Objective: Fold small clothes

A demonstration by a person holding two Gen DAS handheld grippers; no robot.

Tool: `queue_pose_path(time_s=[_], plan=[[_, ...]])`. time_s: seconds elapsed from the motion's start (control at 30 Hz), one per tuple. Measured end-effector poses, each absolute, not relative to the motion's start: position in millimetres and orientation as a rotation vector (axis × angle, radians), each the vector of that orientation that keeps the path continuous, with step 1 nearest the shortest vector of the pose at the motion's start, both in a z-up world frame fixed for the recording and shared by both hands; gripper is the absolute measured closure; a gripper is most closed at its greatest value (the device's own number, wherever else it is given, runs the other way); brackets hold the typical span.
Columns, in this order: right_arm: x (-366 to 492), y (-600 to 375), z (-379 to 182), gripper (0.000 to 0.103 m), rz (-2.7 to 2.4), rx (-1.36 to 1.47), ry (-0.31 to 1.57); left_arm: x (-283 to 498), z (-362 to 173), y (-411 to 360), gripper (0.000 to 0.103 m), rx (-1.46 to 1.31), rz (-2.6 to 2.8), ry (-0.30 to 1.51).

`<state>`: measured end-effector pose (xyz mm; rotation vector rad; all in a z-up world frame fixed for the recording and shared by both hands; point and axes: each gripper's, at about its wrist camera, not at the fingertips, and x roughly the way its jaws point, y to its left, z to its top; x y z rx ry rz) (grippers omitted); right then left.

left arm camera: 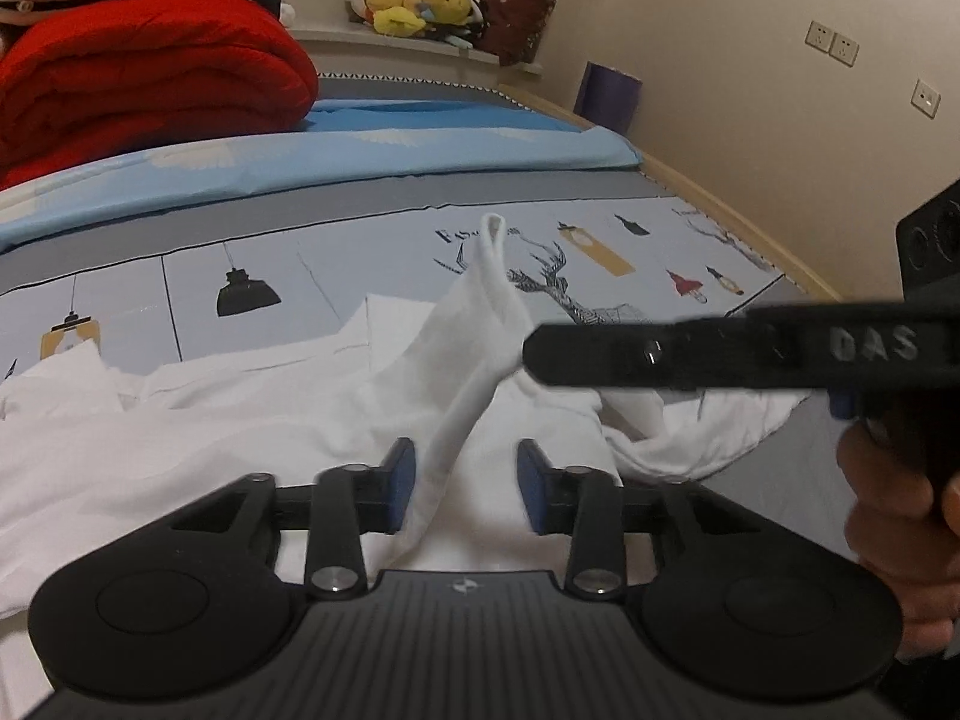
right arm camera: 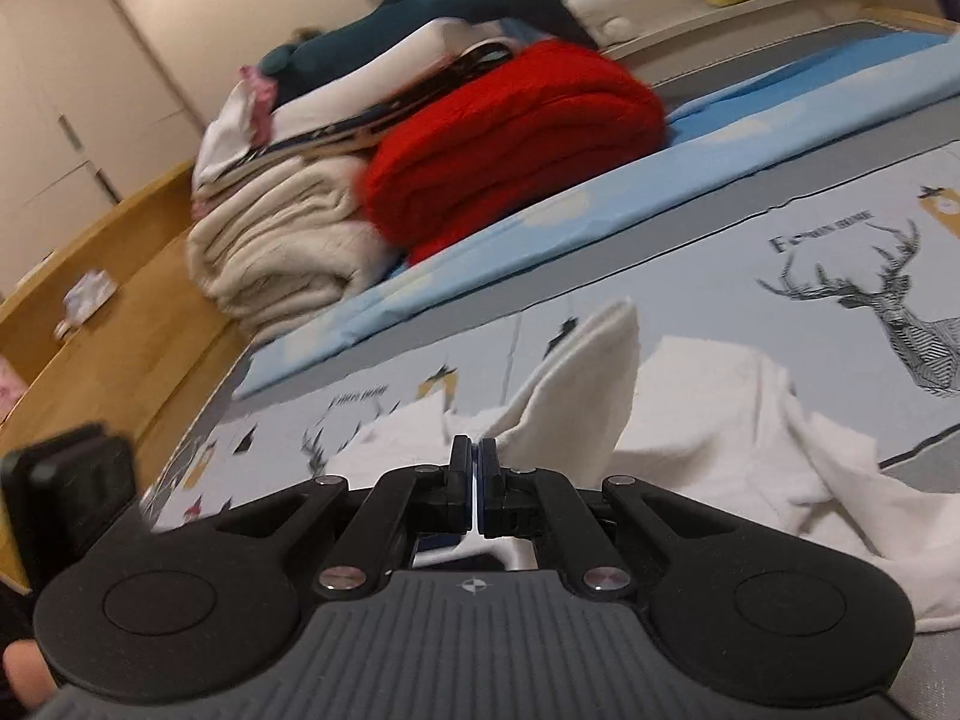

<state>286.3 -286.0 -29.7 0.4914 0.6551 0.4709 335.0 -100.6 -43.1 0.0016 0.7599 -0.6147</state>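
Note:
A small white garment (left arm camera: 252,420) lies crumpled on the printed bed sheet (left arm camera: 372,252). My right gripper (left arm camera: 531,354) reaches in from the right and is shut on a raised fold of the garment, lifting it into a peak. In the right wrist view the right gripper (right arm camera: 478,480) has its jaws closed together with the white cloth (right arm camera: 576,384) standing up just behind them. My left gripper (left arm camera: 465,483) is open, low over the garment, with the lifted strip of cloth hanging between its blue pads (left arm camera: 403,480), against the left one.
A folded red quilt (left arm camera: 138,78) sits at the far left of the bed on a blue sheet (left arm camera: 420,144). A cream blanket stack (right arm camera: 276,240) lies beside it near the wooden bed frame (right arm camera: 120,324). Plush toys (left arm camera: 414,0) sit on the window ledge. The wall (left arm camera: 750,90) runs along the right.

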Motion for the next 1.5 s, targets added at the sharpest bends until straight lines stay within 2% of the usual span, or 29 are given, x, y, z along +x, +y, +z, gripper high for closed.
queue_pose_path(time_s=[0.03,0.1,0.2,0.27,0.3,0.47,0.57,0.63,0.7,0.77,0.87,0.97,1.13,1.17,1.2,1.27,1.3,1.5], plan=[[287,-287,-28,0.103,0.488,0.493,0.659,337,-43,-101,0.101,0.013,-0.612,0.766],[288,-286,-27,0.103,0.507,0.485,0.677,342,-41,-95,0.102,0.05,-0.562,0.776],[296,-292,-32,0.097,0.417,0.486,0.719,358,-37,-57,0.102,0.043,-0.413,0.812],[304,-300,-40,0.075,0.279,0.456,0.782,375,-34,-4,0.102,-0.023,-0.25,0.861],[308,-306,-46,0.073,0.192,0.439,0.817,382,-33,29,0.102,-0.047,-0.149,0.878],[319,-336,-72,0.072,-0.077,0.401,0.952,378,-24,222,0.102,0.01,0.663,0.878],[326,-342,-79,0.072,-0.121,0.383,0.972,353,-10,293,0.1,-0.058,1.03,0.819],[332,-339,-80,0.072,-0.136,0.345,0.961,352,2,288,0.094,-0.115,0.947,0.756],[339,-333,-82,0.072,-0.156,0.269,0.941,365,4,259,0.068,-0.136,0.74,0.74],[343,-330,-80,0.072,-0.174,0.208,0.919,379,-6,227,0.059,-0.178,0.479,0.767],[354,-326,-80,0.072,-0.199,0.131,0.886,399,-31,186,0.059,-0.242,0.173,0.868],[366,-328,-88,0.072,-0.222,0.061,0.884,412,-57,168,0.059,-0.226,0.107,0.955],[385,-335,-105,0.072,-0.232,0.022,0.91,418,-97,199,0.059,-0.258,0.229,1.102],[389,-334,-108,0.072,-0.213,0.015,0.923,417,-105,205,0.064,-0.27,0.247,1.141],[393,-333,-111,0.072,-0.18,0.007,0.939,412,-106,209,0.073,-0.262,0.245,1.134],[398,-330,-116,0.095,-0.117,-0.011,0.948,403,-103,213,0.077,-0.225,0.265,1.156],[401,-327,-117,0.102,-0.089,-0.024,0.941,400,-100,215,0.077,-0.221,0.285,1.168],[420,-335,-108,0.102,-0.181,-0.026,0.834,383,-90,215,0.071,-0.191,0.359,1.212]])
